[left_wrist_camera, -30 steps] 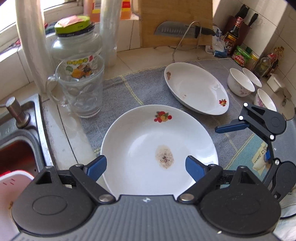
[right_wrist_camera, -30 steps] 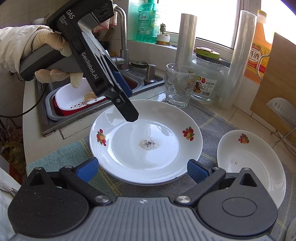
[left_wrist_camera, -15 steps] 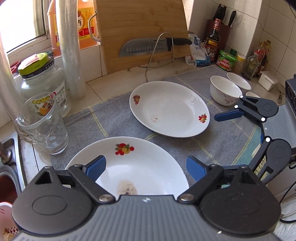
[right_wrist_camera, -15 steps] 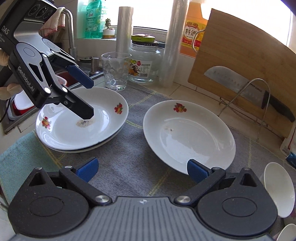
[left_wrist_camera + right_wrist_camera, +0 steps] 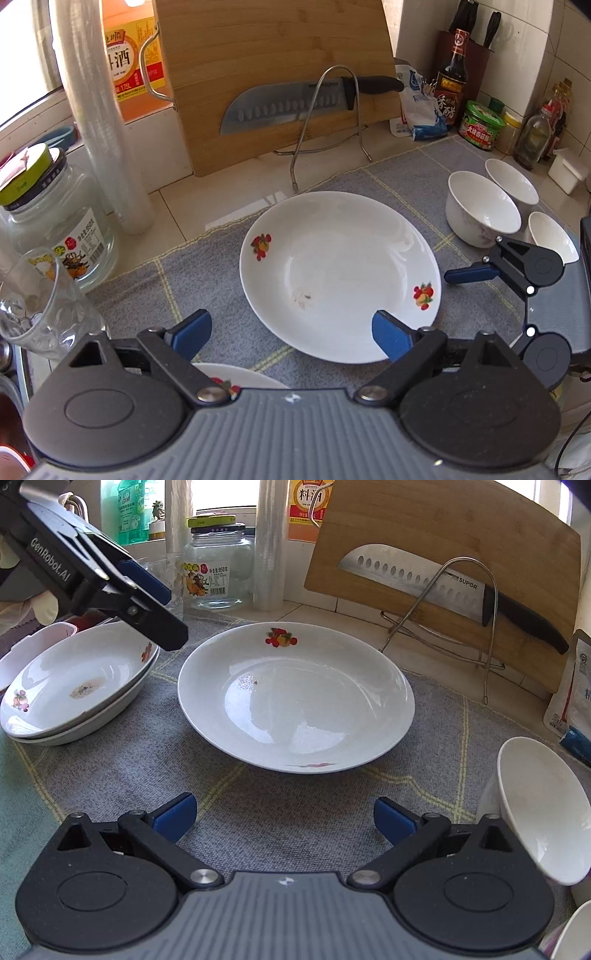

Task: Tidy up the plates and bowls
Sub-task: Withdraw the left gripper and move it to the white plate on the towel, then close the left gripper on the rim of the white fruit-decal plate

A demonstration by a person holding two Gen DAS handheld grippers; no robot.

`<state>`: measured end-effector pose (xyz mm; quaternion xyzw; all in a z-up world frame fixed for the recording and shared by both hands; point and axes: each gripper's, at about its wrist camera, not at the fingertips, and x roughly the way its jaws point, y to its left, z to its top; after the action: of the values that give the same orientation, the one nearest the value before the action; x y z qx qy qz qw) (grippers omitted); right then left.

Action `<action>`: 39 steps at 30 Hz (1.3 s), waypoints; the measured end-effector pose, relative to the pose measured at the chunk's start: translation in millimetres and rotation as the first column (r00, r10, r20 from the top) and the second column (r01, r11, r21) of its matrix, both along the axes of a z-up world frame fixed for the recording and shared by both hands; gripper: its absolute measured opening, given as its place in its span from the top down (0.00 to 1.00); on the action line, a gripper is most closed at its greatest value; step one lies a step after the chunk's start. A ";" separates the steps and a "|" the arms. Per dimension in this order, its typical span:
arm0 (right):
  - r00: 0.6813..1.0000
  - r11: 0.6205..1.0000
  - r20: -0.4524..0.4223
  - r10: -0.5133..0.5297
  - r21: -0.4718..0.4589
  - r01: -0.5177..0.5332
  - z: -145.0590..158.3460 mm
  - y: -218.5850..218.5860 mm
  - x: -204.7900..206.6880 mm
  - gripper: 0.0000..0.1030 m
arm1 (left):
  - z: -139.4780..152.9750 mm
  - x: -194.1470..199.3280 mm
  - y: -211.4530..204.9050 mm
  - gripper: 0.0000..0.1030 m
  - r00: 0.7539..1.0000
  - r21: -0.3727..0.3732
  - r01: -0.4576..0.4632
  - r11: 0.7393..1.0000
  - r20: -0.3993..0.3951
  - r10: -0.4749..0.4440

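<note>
We note both tools have swung from the stacked plates (image 5: 74, 686) at the left to the single plate (image 5: 340, 273) lying alone mid-cloth (image 5: 207, 291). The left tool (image 5: 291, 332) hangs over its near rim, fingers apart, empty; the right tool (image 5: 284, 818) faces it, also spread and empty. We judge this plate is next for the stack. Three bowls (image 5: 484, 210) wait at the far right, unsorted.

Black claw (image 5: 284, 818), blue pads (image 5: 173, 814), "GenRobot.AI" marking.
</note>
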<state>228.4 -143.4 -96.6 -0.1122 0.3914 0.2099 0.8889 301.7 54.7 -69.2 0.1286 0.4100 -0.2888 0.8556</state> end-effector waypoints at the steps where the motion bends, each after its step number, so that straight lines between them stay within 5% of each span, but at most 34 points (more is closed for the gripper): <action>1: 1.000 1.000 0.001 0.007 0.005 -0.007 -1.5 -0.5 1.1 0.00 | -2.0 5.2 -3.7 0.09 1.000 -0.001 0.001 1.000 -0.010 -0.001; 17: 0.999 0.998 0.038 0.003 0.063 -0.006 -9.0 -4.3 19.3 0.00 | -31.3 85.0 -50.2 0.10 0.989 0.039 0.060 0.997 -0.136 -0.054; 29: 0.999 0.998 0.051 0.007 0.069 -0.011 -10.7 -3.2 25.0 0.00 | -41.2 118.1 -61.6 0.21 0.950 0.046 0.162 0.986 -0.278 -0.143; 39: 0.998 0.998 0.054 0.013 0.066 -0.016 -10.8 -3.0 30.8 0.00 | -42.0 123.5 -70.1 0.22 0.925 0.058 0.232 0.971 -0.322 -0.202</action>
<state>259.2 -146.4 -107.4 -0.0912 0.3594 0.2261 0.9008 425.3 -15.4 -111.3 0.1664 0.5371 -0.3785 0.7352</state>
